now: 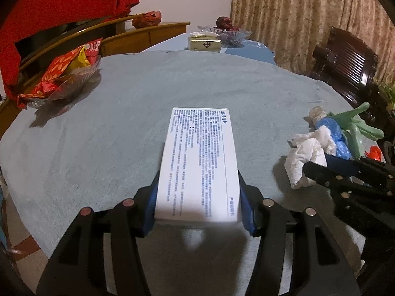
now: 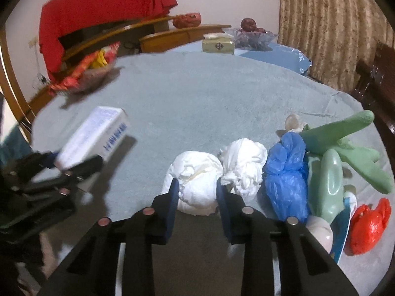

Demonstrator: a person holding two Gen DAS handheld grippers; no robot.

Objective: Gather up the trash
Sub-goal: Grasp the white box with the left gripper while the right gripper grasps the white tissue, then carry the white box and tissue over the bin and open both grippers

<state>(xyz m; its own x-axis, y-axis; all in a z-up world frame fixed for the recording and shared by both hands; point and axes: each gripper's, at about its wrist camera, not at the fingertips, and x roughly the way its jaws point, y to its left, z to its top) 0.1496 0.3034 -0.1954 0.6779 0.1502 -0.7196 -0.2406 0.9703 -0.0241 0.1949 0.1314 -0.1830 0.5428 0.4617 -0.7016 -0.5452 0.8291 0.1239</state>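
My left gripper [image 1: 198, 185] is shut on a white printed box [image 1: 200, 157] and holds it tilted above the grey-blue tablecloth [image 1: 123, 123]; the right wrist view shows the same box [image 2: 93, 135] at the left. My right gripper [image 2: 197, 190] has its blue pads pressed on both sides of a crumpled white tissue wad [image 2: 195, 175] that rests on the cloth. To the right of it lie a second tissue wad [image 2: 243, 165], a blue plastic bag [image 2: 286, 175], a green glove [image 2: 345, 143], a pale green bottle [image 2: 328, 185] and a red plastic bag [image 2: 370, 224].
A glass bowl of red snack packets [image 1: 66, 74] stands at the table's left. A tissue box [image 1: 203, 42] and a glass fruit bowl [image 1: 232, 34] sit at the far side. A dark wooden chair [image 1: 345, 66] is at the right, before a curtain.
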